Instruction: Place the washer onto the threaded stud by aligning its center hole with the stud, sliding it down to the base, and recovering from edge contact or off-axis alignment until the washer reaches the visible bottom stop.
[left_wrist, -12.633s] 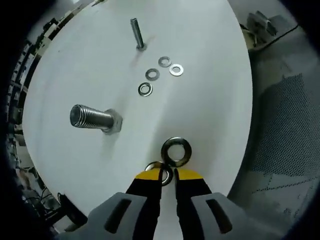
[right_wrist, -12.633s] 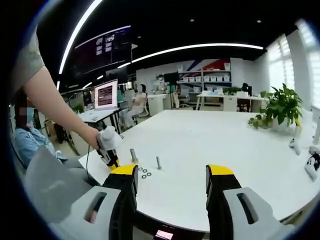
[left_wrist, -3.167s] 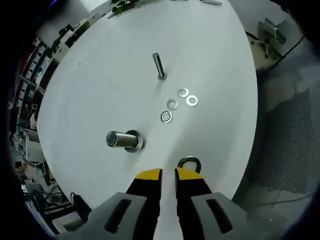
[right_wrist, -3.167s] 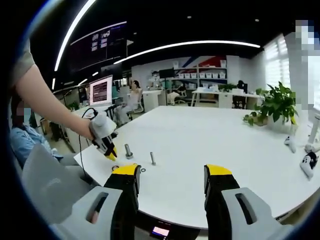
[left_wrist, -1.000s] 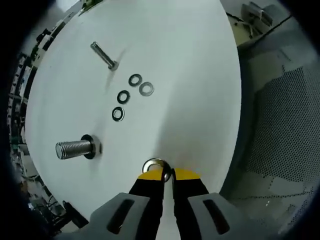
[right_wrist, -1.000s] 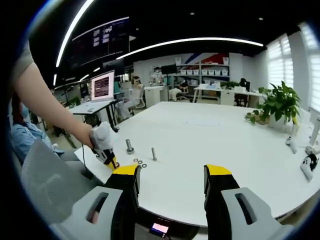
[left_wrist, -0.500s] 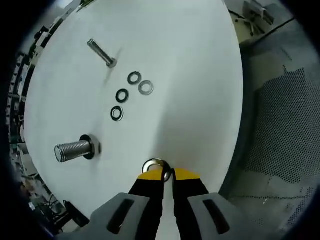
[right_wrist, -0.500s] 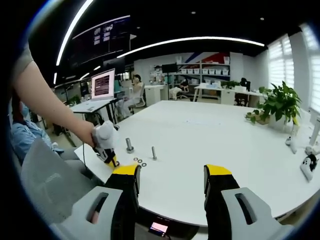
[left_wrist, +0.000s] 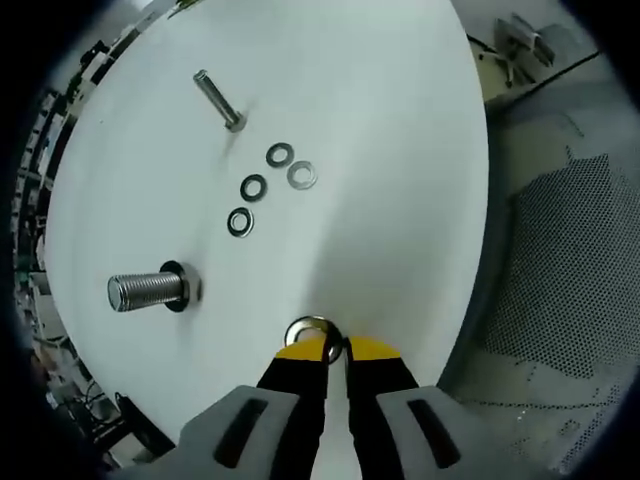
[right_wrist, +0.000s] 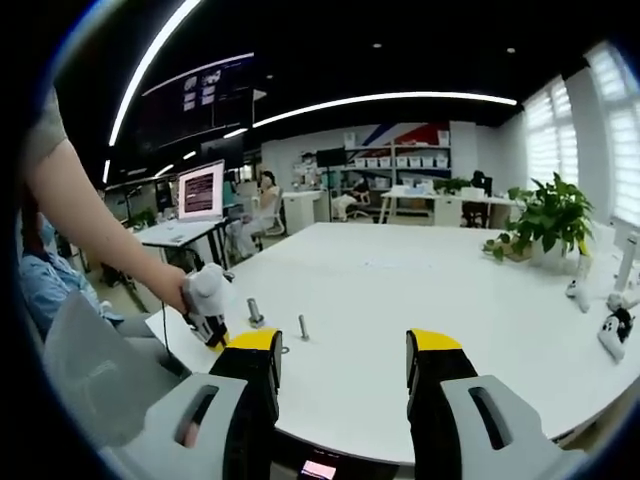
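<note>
Since a second ago hardly anything moved: left tongs (left_wrist: 335, 347) stay clamped on the big washer (left_wrist: 309, 329) at the bench (left_wrist: 380, 150) edge, near the thick bolt (left_wrist: 148, 290). Right tongs (right_wrist: 342, 352) hang wide apart.

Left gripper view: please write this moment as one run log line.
left gripper: shut on large washer | thick stud: one washer at base | right gripper: open, idle
</note>
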